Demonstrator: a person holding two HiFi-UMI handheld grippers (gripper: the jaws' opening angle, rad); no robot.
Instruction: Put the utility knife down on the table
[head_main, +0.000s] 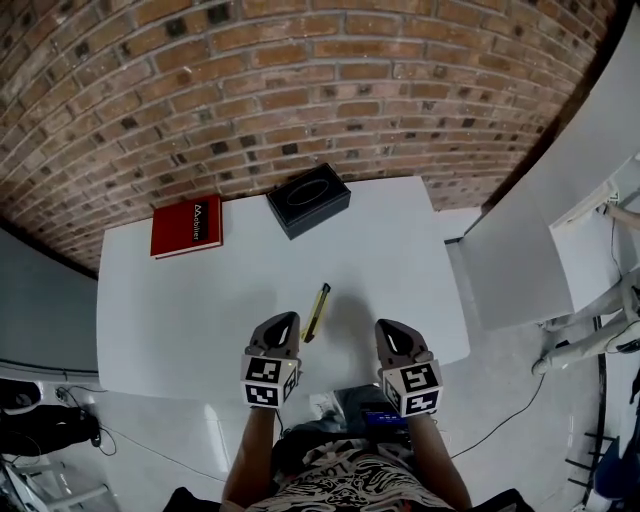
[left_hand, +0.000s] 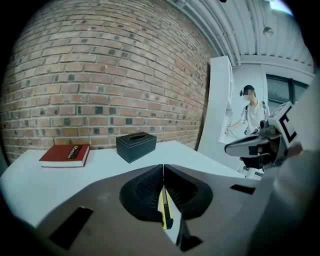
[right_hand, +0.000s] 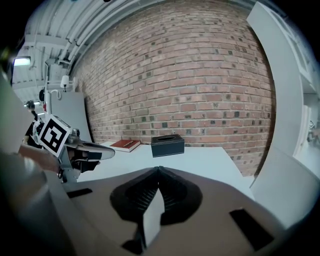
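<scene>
Head view shows the utility knife (head_main: 317, 312) lying on the table (head_main: 190, 320), task apparently done; left gripper (head_main: 285, 320) and right gripper (head_main: 389, 327) closed, empty.

Left claw (head_main: 288, 320), right claw (head_main: 386, 328): grey shells, black ribbed pads (left_hand: 145, 192), black-and-white marker cubes (head_main: 268, 380); patterned shirt (head_main: 345, 490).

The left gripper (head_main: 284, 322) and the right gripper (head_main: 389, 328) are held side by side, apart from each other. Both point forward and tilt somewhat downward. Each has its jaws pressed together, tips meeting. The left marker cube (head_main: 269, 381) and right marker cube (head_main: 413, 388) sit at the rear, over the wrists. The bare left forearm (head_main: 250, 455) and right forearm (head_main: 442, 462) reach out roughly parallel.
</scene>
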